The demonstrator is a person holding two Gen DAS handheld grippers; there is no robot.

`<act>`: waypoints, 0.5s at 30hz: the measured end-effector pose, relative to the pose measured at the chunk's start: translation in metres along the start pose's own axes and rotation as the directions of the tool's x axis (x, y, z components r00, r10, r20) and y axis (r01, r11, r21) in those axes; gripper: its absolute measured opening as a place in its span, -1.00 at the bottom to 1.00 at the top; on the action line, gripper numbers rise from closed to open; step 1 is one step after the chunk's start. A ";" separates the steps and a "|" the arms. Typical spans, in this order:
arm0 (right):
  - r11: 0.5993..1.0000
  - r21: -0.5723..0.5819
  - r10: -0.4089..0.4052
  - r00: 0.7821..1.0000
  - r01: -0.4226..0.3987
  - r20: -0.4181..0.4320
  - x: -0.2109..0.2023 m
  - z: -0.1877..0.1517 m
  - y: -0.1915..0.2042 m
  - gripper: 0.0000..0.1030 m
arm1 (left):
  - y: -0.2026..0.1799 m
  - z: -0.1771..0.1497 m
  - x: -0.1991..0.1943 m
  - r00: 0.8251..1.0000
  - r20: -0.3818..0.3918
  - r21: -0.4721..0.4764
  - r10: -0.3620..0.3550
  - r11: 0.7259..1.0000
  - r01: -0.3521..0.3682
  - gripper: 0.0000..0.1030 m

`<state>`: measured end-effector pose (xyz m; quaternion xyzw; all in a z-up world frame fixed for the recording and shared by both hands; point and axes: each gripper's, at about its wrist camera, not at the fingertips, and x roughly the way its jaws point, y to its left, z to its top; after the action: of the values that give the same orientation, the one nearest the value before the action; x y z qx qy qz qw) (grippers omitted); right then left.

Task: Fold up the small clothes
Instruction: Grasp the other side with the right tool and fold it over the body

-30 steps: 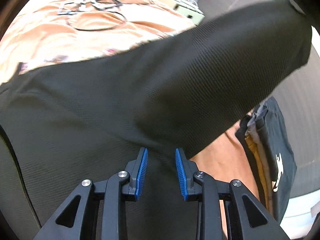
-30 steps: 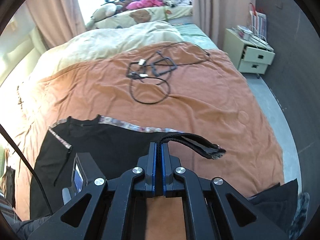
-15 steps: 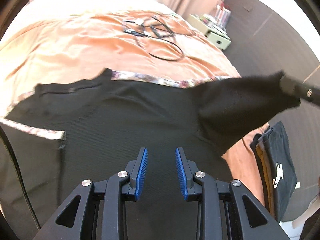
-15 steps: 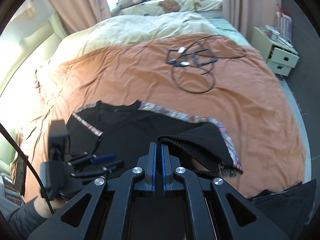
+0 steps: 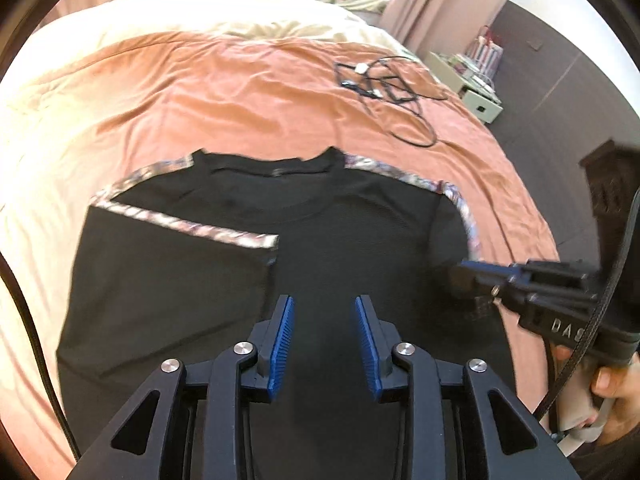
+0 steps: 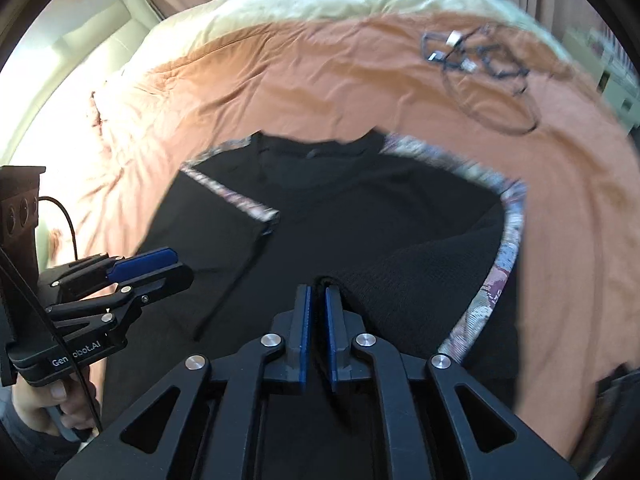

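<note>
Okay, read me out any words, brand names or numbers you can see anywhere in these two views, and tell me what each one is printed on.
"DAS", cut off by a cable: on the body of the right gripper, left wrist view.
"Gen obot.AI", one letter hidden behind a cable: on the body of the left gripper, right wrist view.
Black shirt, its patterned trim, the orange bedspread: no text to read.
Items on the bedside cabinet: too small and blurred to read.

A home bedroom: wide bed [image 5: 280,92] under an orange cover, nightstand [image 5: 474,98], pink curtains [image 5: 432,0].
</note>
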<state>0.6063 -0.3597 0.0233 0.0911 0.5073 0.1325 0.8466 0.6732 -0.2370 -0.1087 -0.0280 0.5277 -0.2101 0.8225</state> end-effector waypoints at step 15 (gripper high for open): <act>0.949 0.307 0.010 0.982 -0.068 0.186 0.005 -0.061 -0.086 0.33 | 0.000 -0.010 0.021 1.000 -0.015 0.057 0.000 0.998 0.001 0.03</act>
<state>0.5662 -0.4387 -0.0345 0.2455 0.4403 0.0587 0.8617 0.6715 -0.2431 -0.1308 -0.0031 0.5277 -0.2254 0.8190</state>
